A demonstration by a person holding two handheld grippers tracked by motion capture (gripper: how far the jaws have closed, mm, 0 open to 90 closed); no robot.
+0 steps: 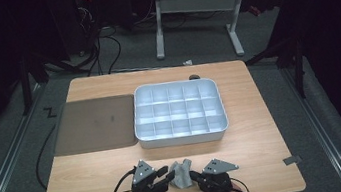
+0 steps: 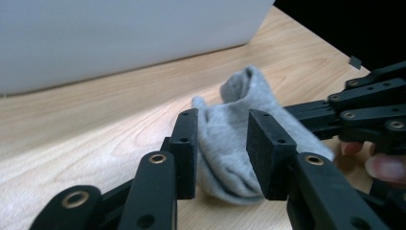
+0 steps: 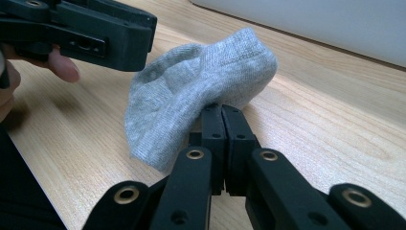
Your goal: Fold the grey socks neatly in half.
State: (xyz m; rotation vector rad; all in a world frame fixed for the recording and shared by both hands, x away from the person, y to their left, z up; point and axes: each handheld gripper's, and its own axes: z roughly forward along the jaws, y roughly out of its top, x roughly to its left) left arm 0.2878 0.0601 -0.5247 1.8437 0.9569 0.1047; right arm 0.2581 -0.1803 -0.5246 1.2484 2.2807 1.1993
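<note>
Sock (image 3: 201,91) is pinched at its near edge by the right gripper (image 3: 222,112), its bulk lying leftward between the half-spread, unpressing jaws of the left gripper (image 2: 222,158).

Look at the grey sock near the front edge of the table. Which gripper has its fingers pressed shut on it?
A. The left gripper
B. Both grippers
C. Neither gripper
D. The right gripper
D: the right gripper has its fingers closed together on a fold of the grey sock, while the left gripper stands open around it with gaps.
</note>
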